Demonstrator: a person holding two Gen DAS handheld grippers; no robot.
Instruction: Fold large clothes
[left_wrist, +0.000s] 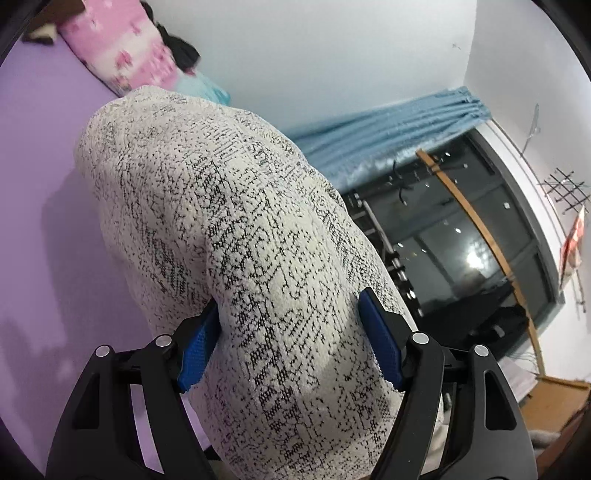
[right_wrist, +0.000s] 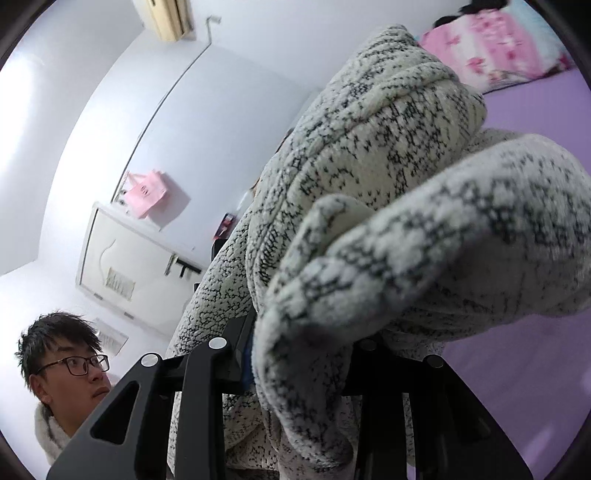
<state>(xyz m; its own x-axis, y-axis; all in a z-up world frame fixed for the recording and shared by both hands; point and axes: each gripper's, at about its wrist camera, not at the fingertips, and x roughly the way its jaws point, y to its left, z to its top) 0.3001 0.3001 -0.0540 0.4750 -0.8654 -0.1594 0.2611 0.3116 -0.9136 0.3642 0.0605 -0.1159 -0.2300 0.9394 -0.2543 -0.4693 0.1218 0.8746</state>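
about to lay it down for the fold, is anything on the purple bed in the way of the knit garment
Nothing visible blocks it. The speckled knit garment hangs over bare purple bed; the pink pillow lies at the far end.

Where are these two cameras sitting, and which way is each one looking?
Left wrist: sits on the left gripper, looking along its blue fingers over the sweater to the purple bed, pink pillow, curtain and dark window; only the gripper shows.
Right wrist: sits on the right gripper, looking past bunched sweater at a white wall and air conditioner; a person's head shows.
Shared: sweater, bed, pillow.
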